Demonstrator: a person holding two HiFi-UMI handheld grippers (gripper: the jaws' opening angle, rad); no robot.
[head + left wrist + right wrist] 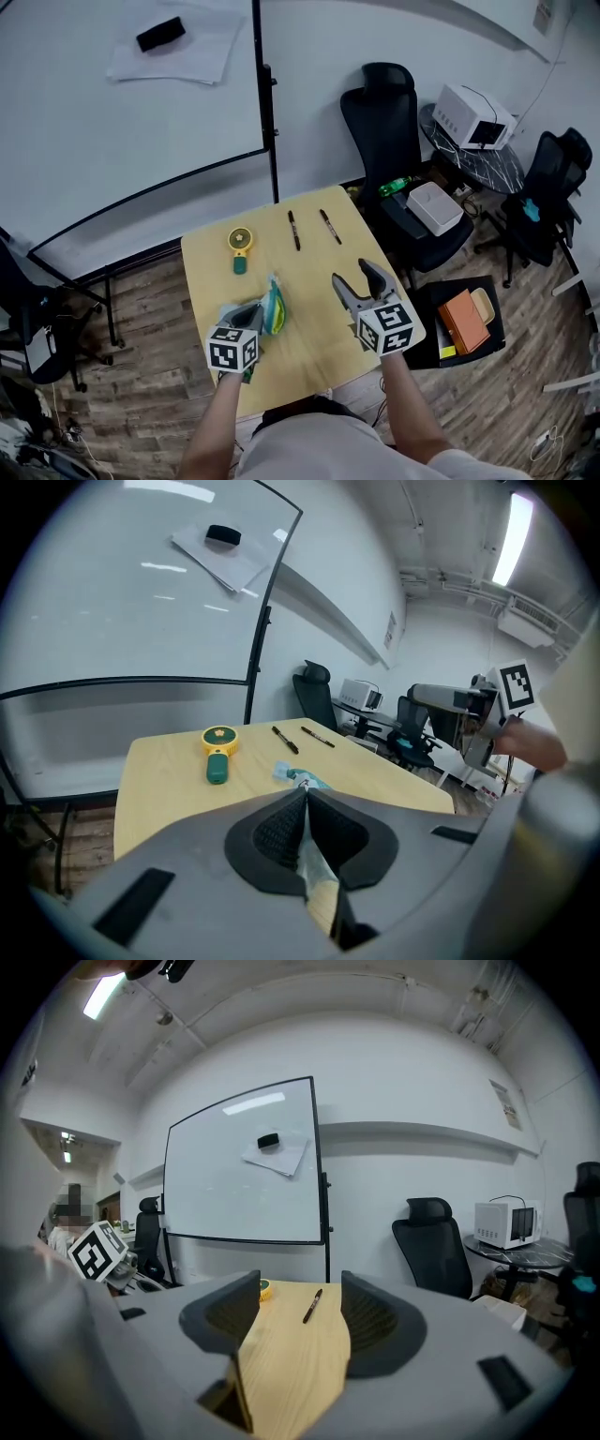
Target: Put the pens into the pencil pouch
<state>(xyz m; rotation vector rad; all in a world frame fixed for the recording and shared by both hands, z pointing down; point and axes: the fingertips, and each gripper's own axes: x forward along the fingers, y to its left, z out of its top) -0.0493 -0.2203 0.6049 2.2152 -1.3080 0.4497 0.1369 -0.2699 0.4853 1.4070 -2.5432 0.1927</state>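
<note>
Two black pens lie side by side at the far edge of the wooden table: the left pen (293, 230) (285, 740) and the right pen (330, 226) (317, 737). A teal and blue pencil pouch (273, 306) (302, 781) is held up off the table near its front left. My left gripper (255, 313) (305, 836) is shut on the pouch's near end. My right gripper (355, 278) (300, 1309) hovers open above the table's right half, empty, and one pen (312, 1305) shows between its jaws far ahead.
A yellow and green handheld fan (240, 248) (217, 750) lies at the far left of the table (309, 337). A whiteboard (112, 103) stands behind. Black office chairs (398, 159) and a box of books (464, 321) crowd the right side.
</note>
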